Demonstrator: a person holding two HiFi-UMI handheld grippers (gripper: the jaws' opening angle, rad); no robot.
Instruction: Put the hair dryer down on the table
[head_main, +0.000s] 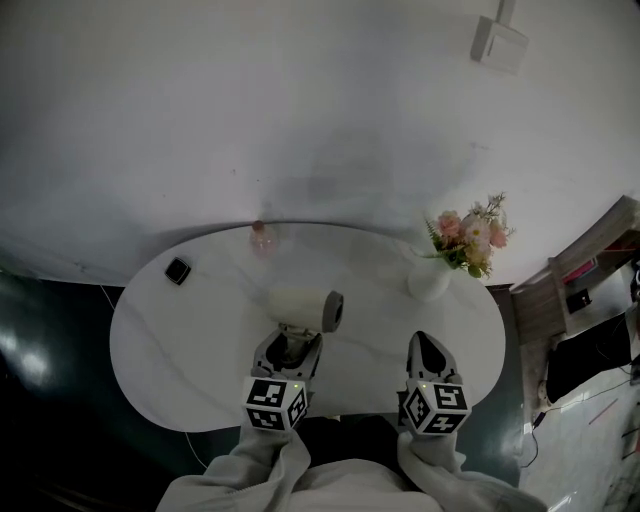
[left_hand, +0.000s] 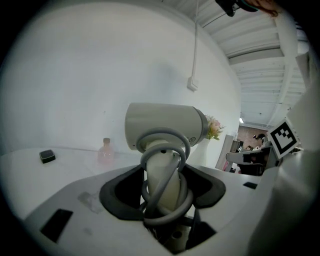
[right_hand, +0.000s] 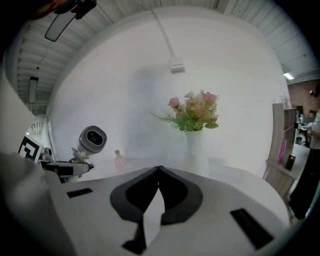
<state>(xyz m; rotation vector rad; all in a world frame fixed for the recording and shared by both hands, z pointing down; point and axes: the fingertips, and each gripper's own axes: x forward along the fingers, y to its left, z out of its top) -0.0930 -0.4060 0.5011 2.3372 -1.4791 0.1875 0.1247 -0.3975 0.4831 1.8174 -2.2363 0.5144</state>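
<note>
The white vase (head_main: 428, 281) on the table (head_main: 190, 330) holds pink flowers (head_main: 468, 235), my left claw (head_main: 292, 340) clamps the hair dryer (head_main: 305, 306) by its cord-wrapped handle above that table, and my right claw (head_main: 427, 342) is closed, empty.

Right gripper (right_hand: 159, 170): jaws closed, tips touching, nothing between them. Beyond the tips, on the white table (right_hand: 240, 174), a white vase (right_hand: 196, 150) stands upright with pink and white flowers (right_hand: 192, 111). Small pink bottle (right_hand: 119, 157) left of vase, apart. Far left: hair dryer (right_hand: 92, 139) held up by left gripper (right_hand: 62, 169), nozzle facing camera.
</note>
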